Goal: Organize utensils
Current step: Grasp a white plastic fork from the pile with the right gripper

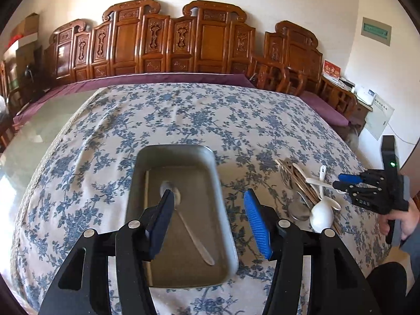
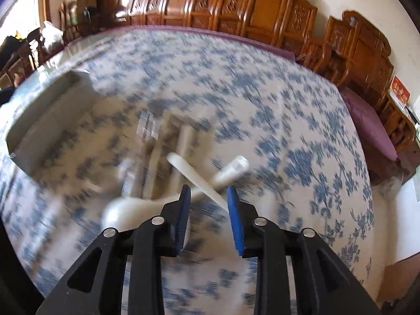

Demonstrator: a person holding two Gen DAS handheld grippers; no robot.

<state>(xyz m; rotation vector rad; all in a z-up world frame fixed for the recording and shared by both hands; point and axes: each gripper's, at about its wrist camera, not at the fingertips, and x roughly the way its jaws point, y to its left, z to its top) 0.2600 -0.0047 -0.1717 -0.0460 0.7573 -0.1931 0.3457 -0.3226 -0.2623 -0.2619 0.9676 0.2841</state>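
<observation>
While the left hand-held gripper (image 1: 208,203) hovered spread and empty over the metal tray (image 1: 223,183) holding a steel spoon (image 1: 183,210), the right hand-held gripper (image 2: 207,197), also spread, straddled white spoons (image 2: 204,183) piled by the worktop's right edge, probably lining up a pick.

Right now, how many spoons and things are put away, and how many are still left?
Done: the metal tray already holds one metal spoon and a thin stick along its left wall. In hand: nothing; the left gripper is open over the tray, and the right gripper is open, reaching the white spoons. Left: the whole pile beside the tray.
</observation>
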